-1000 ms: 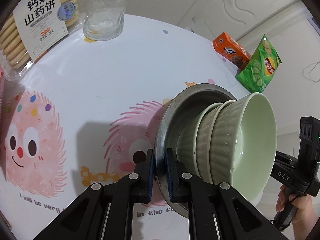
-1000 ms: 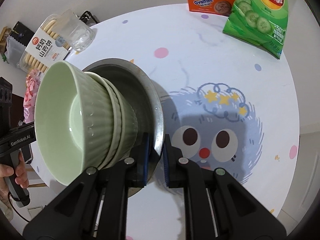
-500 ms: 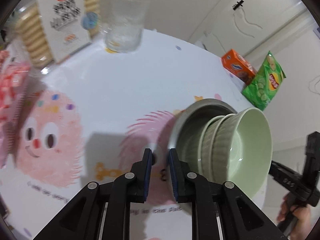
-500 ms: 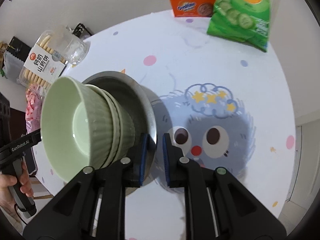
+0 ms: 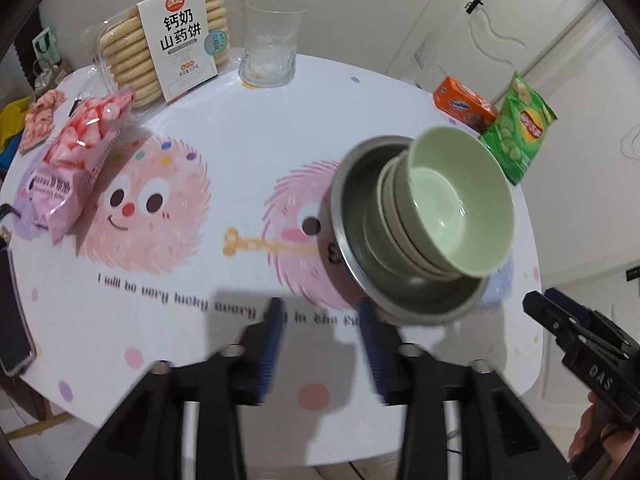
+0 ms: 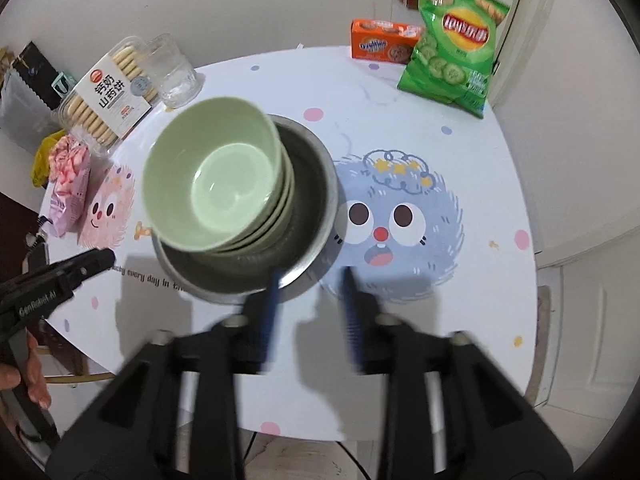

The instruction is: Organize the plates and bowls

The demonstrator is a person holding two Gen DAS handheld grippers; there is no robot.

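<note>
A stack of green ribbed bowls sits inside a metal plate on the white cartoon-print table. In the right wrist view the same bowls rest in the plate. My left gripper is open and empty, held back from the plate's near-left rim. My right gripper is open and empty, just off the plate's near-right rim. Each gripper's body shows at the edge of the other's view.
A biscuit pack, a glass and a pink snack bag stand at the far left. An orange box and green crisp bag stand at the far right. A phone lies at the left edge.
Both grippers let go of the metal plate's rim, opened and pulled back and up. The plate with the bowls now rests on the table.
</note>
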